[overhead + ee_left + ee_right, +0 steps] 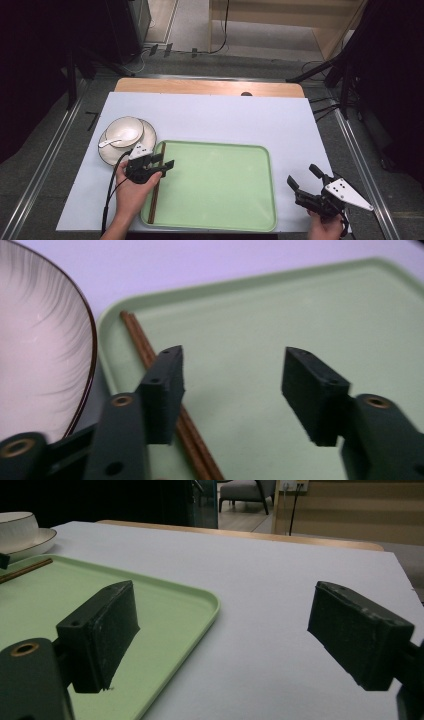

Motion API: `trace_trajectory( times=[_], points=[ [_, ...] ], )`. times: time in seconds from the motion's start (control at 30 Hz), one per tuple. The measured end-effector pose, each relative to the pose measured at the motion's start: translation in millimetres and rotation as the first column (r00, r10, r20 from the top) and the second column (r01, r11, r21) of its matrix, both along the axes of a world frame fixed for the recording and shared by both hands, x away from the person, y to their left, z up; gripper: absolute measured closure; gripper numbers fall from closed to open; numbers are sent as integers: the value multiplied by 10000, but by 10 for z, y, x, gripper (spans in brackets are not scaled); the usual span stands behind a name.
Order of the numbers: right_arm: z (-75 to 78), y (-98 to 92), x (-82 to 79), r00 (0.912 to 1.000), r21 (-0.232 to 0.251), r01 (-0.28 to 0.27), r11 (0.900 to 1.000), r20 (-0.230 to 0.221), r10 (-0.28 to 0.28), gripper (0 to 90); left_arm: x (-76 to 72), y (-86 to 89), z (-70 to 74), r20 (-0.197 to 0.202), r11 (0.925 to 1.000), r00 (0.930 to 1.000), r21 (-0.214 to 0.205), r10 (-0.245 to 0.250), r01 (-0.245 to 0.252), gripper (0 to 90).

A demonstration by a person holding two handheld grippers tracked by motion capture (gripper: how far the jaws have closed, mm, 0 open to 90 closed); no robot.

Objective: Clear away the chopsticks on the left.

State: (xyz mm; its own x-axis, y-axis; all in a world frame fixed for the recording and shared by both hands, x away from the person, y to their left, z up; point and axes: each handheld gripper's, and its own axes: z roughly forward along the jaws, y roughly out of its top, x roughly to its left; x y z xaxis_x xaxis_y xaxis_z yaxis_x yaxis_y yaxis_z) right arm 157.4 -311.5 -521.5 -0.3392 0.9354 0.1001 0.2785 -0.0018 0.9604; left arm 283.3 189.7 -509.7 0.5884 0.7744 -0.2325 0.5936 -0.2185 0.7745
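Note:
A pair of brown chopsticks (156, 192) lies along the left inner edge of the light green tray (220, 185). My left gripper (164, 161) hovers over that edge, open. In the left gripper view the chopsticks (145, 347) run under the left jaw, and bare tray (280, 315) shows between the jaws of my left gripper (232, 365). My right gripper (302, 175) is held open over the white mat to the right of the tray, with nothing between its jaws. In the right gripper view my right gripper (225, 615) looks across the tray's corner (165, 610).
A white bowl (125, 131) with a white spoon (112, 142) in it stands on a dark-rimmed plate (147, 145) just beyond the tray's far left corner. A white mat (225, 117) covers the wooden table. Black stands flank the table.

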Motion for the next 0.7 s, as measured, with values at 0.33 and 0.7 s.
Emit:
trace_trajectory(
  times=[0.33,0.7],
  points=[
    [3,14,-1,10000,10,3,10000,-30,-3,130,-165,262,124,621,9917,9960,-1074,-643,707,16],
    [-6,18,7,10000,-21,36,10000,-62,-37,130,-387,617,117,1308,9937,9886,-730,-749,849,13]
  ],
)
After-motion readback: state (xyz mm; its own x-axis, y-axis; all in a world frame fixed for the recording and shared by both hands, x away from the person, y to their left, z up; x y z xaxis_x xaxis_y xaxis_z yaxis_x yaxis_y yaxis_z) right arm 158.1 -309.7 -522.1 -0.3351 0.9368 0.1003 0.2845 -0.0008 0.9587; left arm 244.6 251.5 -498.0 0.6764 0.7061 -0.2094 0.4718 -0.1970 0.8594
